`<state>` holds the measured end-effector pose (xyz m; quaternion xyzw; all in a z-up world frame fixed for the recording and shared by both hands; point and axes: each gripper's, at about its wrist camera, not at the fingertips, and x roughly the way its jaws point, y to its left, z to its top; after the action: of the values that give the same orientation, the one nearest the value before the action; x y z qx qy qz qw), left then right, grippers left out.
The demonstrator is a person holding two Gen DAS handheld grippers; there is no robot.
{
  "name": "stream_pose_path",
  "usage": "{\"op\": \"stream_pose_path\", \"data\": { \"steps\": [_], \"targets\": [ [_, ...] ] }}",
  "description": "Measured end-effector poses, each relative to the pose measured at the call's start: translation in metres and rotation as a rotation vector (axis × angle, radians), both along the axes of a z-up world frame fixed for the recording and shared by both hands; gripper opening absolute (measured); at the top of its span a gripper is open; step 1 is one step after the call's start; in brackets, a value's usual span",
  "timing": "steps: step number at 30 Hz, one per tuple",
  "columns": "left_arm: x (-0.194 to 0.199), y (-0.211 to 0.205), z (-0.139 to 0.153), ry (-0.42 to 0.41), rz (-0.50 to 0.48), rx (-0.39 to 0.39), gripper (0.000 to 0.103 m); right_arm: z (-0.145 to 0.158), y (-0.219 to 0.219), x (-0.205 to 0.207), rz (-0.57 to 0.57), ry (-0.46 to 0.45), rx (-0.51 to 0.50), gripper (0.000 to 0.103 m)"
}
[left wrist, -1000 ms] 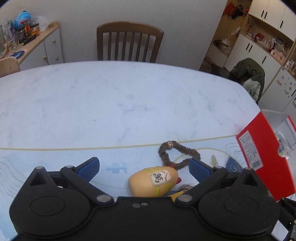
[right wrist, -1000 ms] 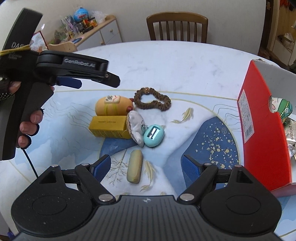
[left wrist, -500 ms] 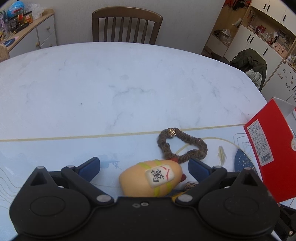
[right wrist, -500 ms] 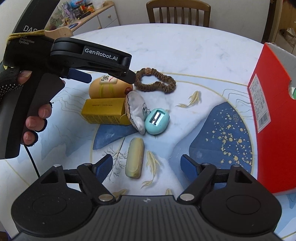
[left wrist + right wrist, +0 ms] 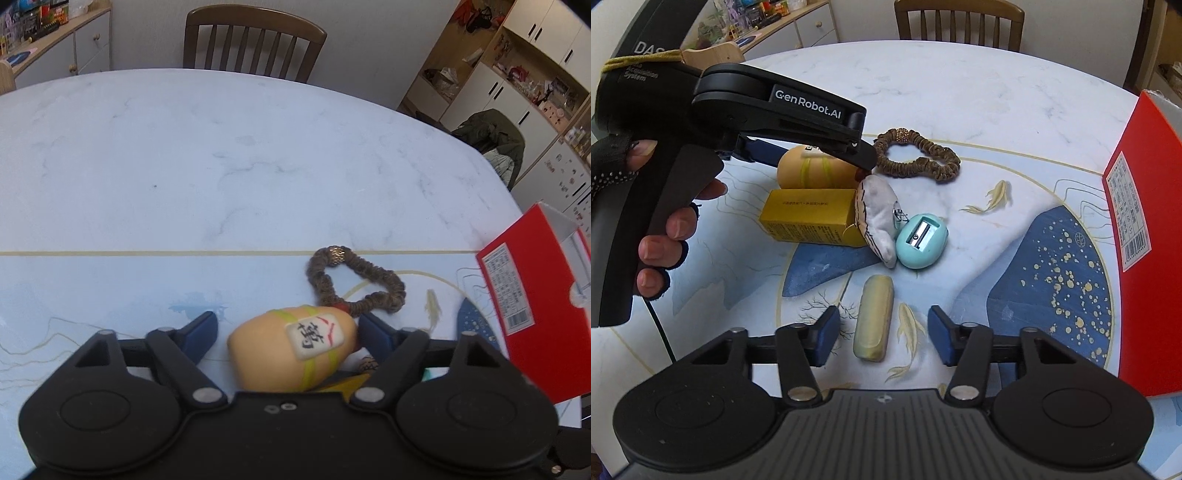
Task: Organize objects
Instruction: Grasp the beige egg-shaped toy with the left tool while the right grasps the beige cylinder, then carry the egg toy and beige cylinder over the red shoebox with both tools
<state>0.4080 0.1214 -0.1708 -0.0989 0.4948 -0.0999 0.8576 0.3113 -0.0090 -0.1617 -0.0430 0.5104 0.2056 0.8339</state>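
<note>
An orange egg-shaped toy with a white label lies on the printed mat between the fingers of my left gripper. Its jaws are closing, with a small gap left beside the left pad. In the right wrist view the same toy sits under the left gripper, which a gloved hand holds. My right gripper straddles a beige eraser-like bar. Its jaws are closing too, with space on both sides of the bar.
A brown scrunchie, a yellow box, a white plush shell and a teal pencil sharpener lie close together on the mat. An open red box stands at the right. A wooden chair is behind the table.
Both grippers have sunk toward the mat. The left jaws have narrowed around the orange toy and the right jaws around the beige bar. The objects have not moved.
</note>
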Motion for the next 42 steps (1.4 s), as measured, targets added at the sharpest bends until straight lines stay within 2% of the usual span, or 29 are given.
{"op": "stream_pose_path", "data": {
  "steps": [4,6,12,23,42],
  "targets": [
    [-0.001,-0.002,0.002,-0.006,-0.001,0.000,0.072,0.000,0.000,0.000,0.002,0.003,-0.002,0.034],
    [-0.001,-0.002,0.003,-0.004,0.007,-0.003,0.071,0.001,0.000,-0.001,0.000,0.001,0.000,0.033],
    [-0.003,0.003,0.007,-0.015,0.023,-0.005,0.070,0.004,0.001,-0.003,0.006,-0.005,0.000,0.016],
    [-0.016,0.006,0.036,-0.046,0.030,-0.030,0.070,0.025,-0.011,-0.014,-0.026,-0.020,0.047,0.016],
    [-0.054,-0.041,0.099,-0.067,-0.079,-0.064,0.070,0.108,-0.073,-0.033,-0.101,-0.144,0.117,0.016]
  ]
}}
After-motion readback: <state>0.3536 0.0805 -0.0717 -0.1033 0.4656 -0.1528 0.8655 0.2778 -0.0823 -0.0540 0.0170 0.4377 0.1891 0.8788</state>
